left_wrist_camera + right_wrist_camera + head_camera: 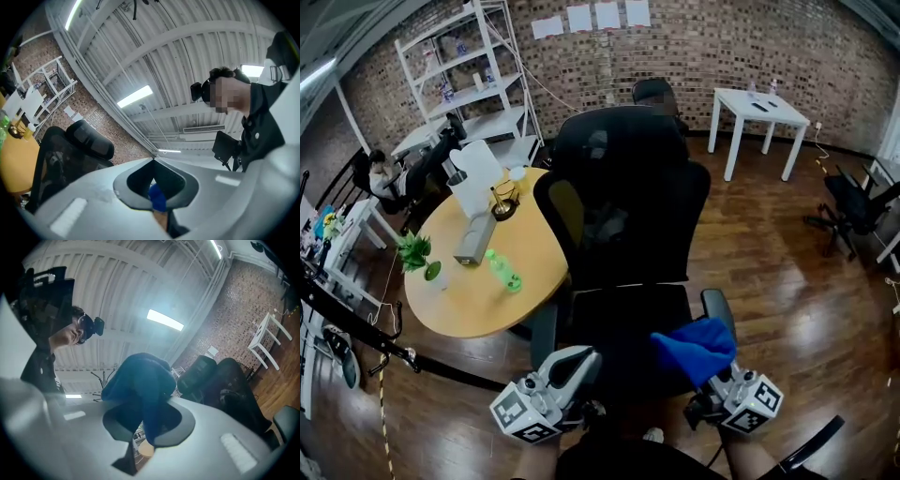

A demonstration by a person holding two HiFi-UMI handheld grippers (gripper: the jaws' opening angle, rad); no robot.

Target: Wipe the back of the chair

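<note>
A black office chair (pixel 623 202) with a mesh back and headrest stands in the middle of the head view, its seat towards me. My right gripper (pixel 710 367) is low at the right, shut on a bunched blue cloth (pixel 696 347) that hangs over the seat's front right corner. In the right gripper view the cloth (pixel 139 383) bulges up from the closed jaws, with the chair (pixel 220 383) beyond. My left gripper (pixel 584 359) is low at the left by the seat's front edge, shut with nothing in it. In its own view the jaws meet, and the chair (pixel 70 152) is at the left.
A round wooden table (pixel 478 281) stands left of the chair with a green bottle (pixel 502 270), a small plant (pixel 414 251) and a white sheet. A white table (pixel 759 117) is at the back right, another black chair (pixel 853 206) far right, and shelving (pixel 469 75) at the back left.
</note>
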